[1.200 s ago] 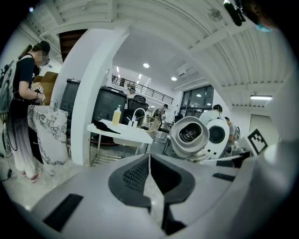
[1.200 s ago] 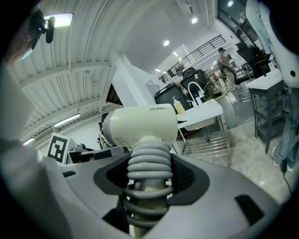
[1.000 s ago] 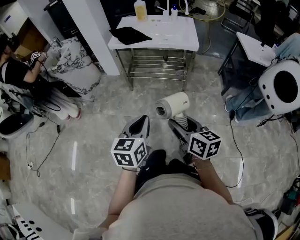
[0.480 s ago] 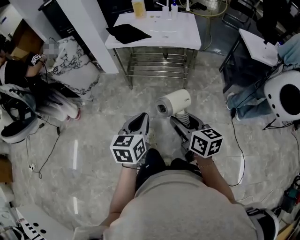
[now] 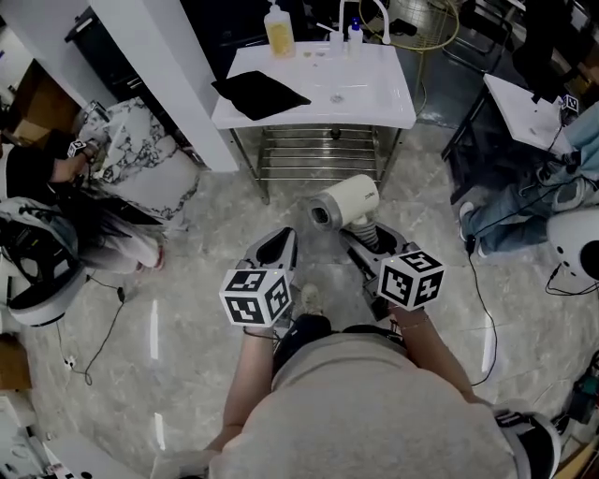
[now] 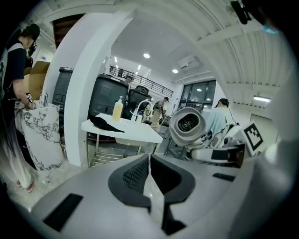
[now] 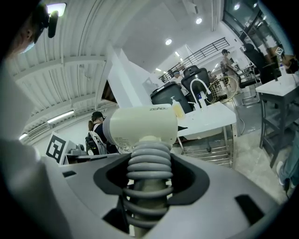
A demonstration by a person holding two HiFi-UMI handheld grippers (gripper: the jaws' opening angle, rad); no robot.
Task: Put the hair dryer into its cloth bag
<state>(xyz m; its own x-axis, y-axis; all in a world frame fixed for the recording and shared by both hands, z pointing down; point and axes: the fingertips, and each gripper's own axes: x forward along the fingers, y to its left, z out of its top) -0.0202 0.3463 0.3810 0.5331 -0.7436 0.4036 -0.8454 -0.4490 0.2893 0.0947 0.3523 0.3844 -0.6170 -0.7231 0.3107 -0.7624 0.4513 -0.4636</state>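
Note:
A cream hair dryer (image 5: 344, 201) stands upright in my right gripper (image 5: 365, 241), which is shut on its ribbed grey handle (image 7: 148, 163); the barrel (image 7: 140, 126) points left. My left gripper (image 5: 276, 248) hangs beside it, shut with nothing between its jaws, and its view also catches the dryer's round end (image 6: 187, 125). Both are held above the marble floor. A flat black cloth bag (image 5: 259, 93) lies on the left part of the white table (image 5: 370, 89) ahead; in the left gripper view the bag (image 6: 103, 123) shows as a dark patch on the tabletop.
A yellow bottle (image 5: 279, 28) and small bottles stand at the table's back by a tap. A white pillar (image 5: 159, 65) rises left of it. A person (image 5: 37, 159) works at a marble-patterned cover (image 5: 140, 140). Another table (image 5: 524, 103) and floor cables (image 5: 477, 299) lie right.
The white table with the black bag has come closer and sits lower in the head view. Both grippers keep their places relative to each other, with the dryer still gripped.

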